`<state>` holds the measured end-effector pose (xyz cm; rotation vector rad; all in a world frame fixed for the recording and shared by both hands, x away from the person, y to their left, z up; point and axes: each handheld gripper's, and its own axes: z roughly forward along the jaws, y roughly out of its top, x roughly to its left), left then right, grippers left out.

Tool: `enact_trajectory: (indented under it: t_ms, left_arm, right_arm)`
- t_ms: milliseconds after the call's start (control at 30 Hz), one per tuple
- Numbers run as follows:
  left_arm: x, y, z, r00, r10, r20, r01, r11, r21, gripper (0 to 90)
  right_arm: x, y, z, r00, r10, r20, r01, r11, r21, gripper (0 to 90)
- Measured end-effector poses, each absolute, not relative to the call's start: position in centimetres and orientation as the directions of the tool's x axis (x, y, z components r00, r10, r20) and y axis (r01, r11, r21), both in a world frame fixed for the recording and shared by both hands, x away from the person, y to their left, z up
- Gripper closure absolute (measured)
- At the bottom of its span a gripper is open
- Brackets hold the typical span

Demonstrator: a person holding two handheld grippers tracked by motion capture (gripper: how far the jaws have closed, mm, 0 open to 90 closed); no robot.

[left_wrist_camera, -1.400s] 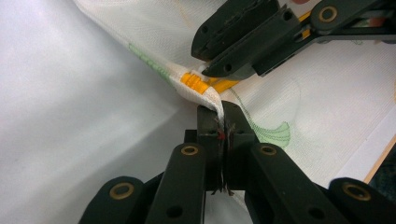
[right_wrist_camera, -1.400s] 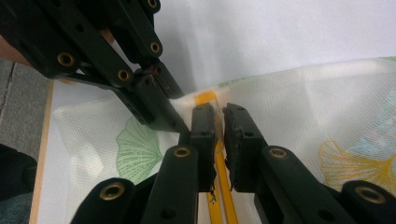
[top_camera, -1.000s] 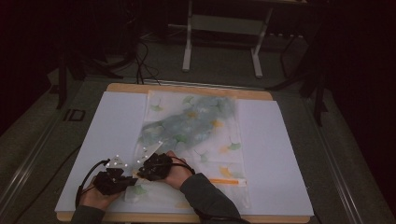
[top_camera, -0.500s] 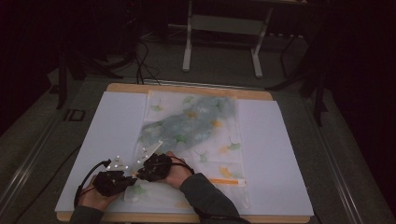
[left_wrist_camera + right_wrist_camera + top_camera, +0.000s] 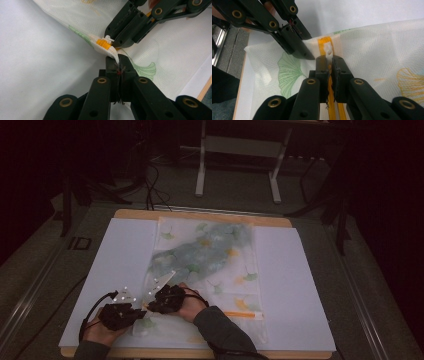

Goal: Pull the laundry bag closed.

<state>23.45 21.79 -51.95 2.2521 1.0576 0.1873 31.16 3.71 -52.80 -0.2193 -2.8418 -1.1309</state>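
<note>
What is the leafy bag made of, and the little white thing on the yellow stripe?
The bag looks like thin white mesh cloth, likely polyester: tiny net holes show and it is see-through, with printed leaves. The zipper pull looks like white plastic, smooth and moulded. The yellow zipper seems plastic too. The right gripper pinches the pull; the left gripper pinches the bag's edge.

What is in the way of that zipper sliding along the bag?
Nothing visible blocks it. The right hand-held gripper pinches the white zipper pull, the left hand-held gripper clamps the mesh bag corner, and the orange zipper track lies bare on the bag.
</note>
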Motion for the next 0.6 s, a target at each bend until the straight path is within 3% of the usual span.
enact_trajectory:
  t_ms: [600]
  left_arm:
    - [23.52,22.24,-51.79,0.654,0.734,-0.185,0.653,-0.423,0.628,88.5]
  right_arm:
    - [30.58,3.53,-53.21,-0.992,0.116,0.059,0.125,0.741,0.659,85.2]
